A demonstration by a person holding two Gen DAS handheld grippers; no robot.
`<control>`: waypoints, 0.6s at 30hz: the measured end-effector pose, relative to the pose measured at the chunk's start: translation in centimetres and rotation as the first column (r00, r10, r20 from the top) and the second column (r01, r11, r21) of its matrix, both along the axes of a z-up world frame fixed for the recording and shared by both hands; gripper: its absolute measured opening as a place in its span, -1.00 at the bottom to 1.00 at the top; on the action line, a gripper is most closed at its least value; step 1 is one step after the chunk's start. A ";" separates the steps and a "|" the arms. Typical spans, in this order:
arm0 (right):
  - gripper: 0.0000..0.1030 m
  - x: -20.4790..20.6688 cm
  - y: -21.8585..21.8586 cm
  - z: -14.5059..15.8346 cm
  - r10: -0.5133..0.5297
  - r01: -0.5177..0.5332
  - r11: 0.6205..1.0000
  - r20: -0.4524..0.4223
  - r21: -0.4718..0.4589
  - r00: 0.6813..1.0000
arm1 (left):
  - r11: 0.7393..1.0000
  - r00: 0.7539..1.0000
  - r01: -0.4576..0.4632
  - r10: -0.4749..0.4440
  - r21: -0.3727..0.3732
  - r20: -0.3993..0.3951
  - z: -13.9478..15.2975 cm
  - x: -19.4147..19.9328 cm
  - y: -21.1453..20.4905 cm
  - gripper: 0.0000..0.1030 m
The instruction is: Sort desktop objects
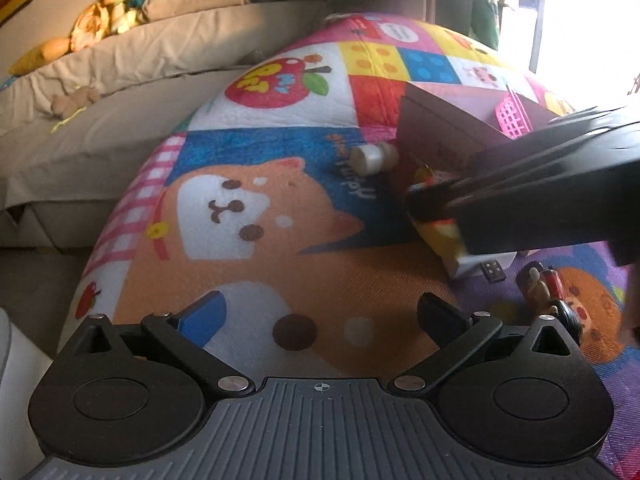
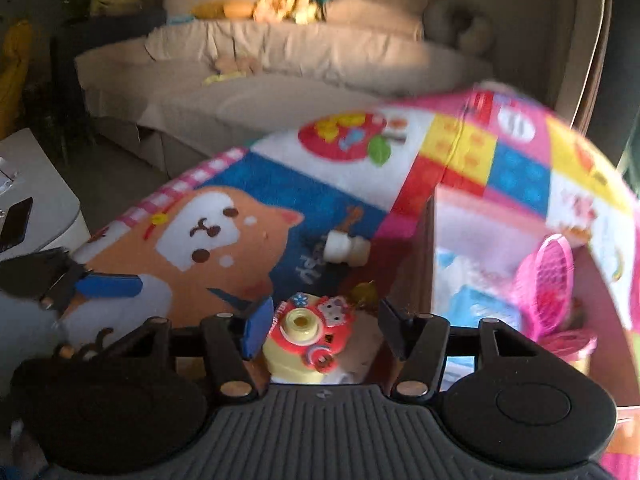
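On a cartoon play mat (image 1: pixel 256 208), the left gripper (image 1: pixel 320 320) hangs wide open and empty. A white bottle (image 1: pixel 374 158) lies unsorted. The right gripper (image 2: pixel 316 330) straddles a toy camera (image 2: pixel 310 330), pads not visibly pressing, beside the box (image 2: pixel 460 248).

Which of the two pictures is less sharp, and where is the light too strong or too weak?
Right wrist view: motion blur smears the whole picture, worst over the pink basket and the mat's far edge; the toy camera between the fingers stays readable; the left corner is dark. Left wrist view: sharper, but the window at upper right is burnt out white, and the right gripper crossing in is blurred.
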State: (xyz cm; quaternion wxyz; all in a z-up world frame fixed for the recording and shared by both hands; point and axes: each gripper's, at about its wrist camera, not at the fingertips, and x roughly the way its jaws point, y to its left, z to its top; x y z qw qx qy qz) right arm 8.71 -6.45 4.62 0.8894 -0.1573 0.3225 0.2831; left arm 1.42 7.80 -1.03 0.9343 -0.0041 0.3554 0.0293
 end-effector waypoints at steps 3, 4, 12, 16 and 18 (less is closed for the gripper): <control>0.19 1.1 0.9 -0.8 0.005 -0.007 1.000 -0.052 -0.027 0.999 | 1.000 1.000 0.001 -0.001 -0.002 0.000 0.0 0.0 0.0 1.00; 0.17 1.0 0.9 -1.2 0.009 -0.011 0.999 -0.058 -0.043 0.998 | 1.000 1.000 0.002 -0.002 -0.003 0.001 0.0 0.0 0.1 1.00; -0.63 -3.0 -3.4 2.3 0.053 -0.053 0.998 -0.007 0.031 0.999 | 1.000 1.000 0.006 -0.006 -0.009 -0.002 0.0 0.1 0.1 1.00; -0.83 -5.9 -8.4 3.8 0.017 -0.019 0.999 0.046 0.045 0.999 | 1.000 1.000 0.005 -0.005 0.005 -0.012 0.0 0.2 -0.2 1.00; -0.84 -6.4 -11.2 3.8 -0.050 0.048 0.997 0.036 0.064 0.998 | 1.000 1.000 0.007 -0.006 0.009 -0.019 0.0 0.3 -0.2 1.00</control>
